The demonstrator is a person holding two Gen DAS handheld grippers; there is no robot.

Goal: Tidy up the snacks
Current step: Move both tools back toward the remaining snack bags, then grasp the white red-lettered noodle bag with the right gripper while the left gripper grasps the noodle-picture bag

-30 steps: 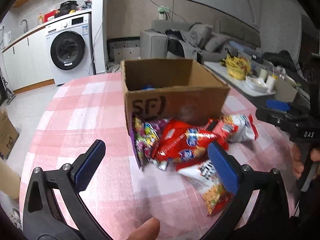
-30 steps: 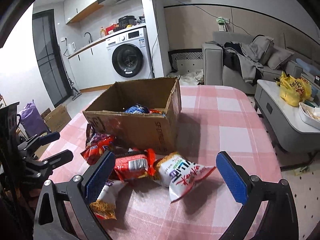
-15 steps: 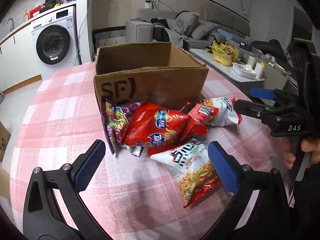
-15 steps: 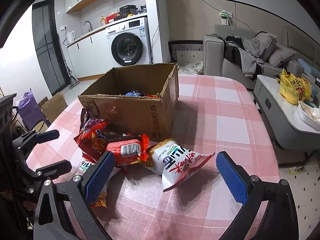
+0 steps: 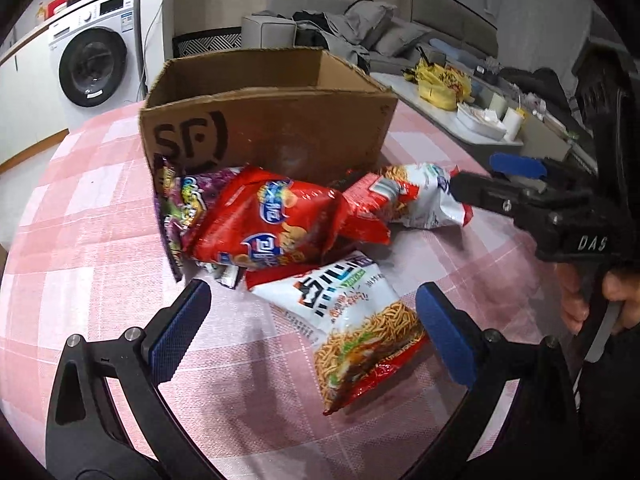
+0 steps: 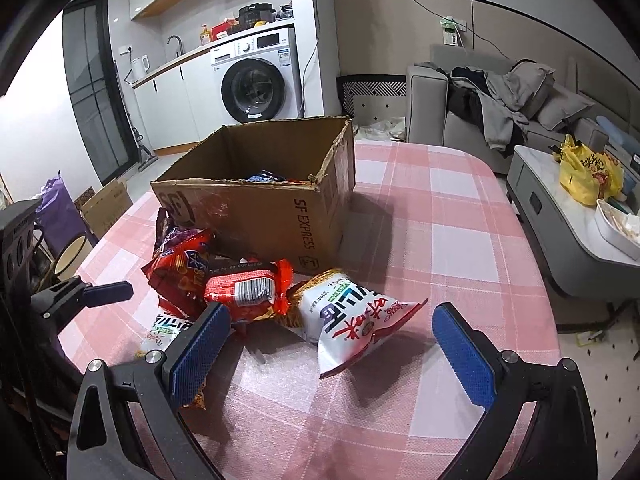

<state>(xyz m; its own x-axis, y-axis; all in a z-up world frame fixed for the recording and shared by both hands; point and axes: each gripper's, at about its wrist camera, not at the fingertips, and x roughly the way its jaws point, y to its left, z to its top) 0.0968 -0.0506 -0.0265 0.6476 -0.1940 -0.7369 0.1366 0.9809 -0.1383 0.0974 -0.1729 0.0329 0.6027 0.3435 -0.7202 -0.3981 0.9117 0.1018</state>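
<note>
An open cardboard box (image 5: 272,136) (image 6: 256,208) stands on the pink checked table, with a few snacks showing inside it in the right wrist view. Snack bags lie piled against its front: a red chip bag (image 5: 264,224) (image 6: 180,268), a purple bag (image 5: 180,204), a small red pack (image 6: 244,288), and two white noodle-snack bags (image 5: 352,320) (image 6: 352,316). My left gripper (image 5: 312,332) is open, its pads either side of the nearer white bag. My right gripper (image 6: 332,344) is open just short of the other white bag, and also shows at the right (image 5: 516,176).
The table (image 6: 440,240) extends right of the box. Beyond it are a washing machine (image 6: 256,80), a grey sofa (image 6: 480,112) with clothes, and a low side table (image 6: 560,240) with a yellow bag. A hand (image 5: 616,300) holds the right gripper's handle.
Both grippers have come lower and nearer to the snack pile. The left gripper has shifted so the nearer white noodle bag now lies between its pads. Both stay open.
</note>
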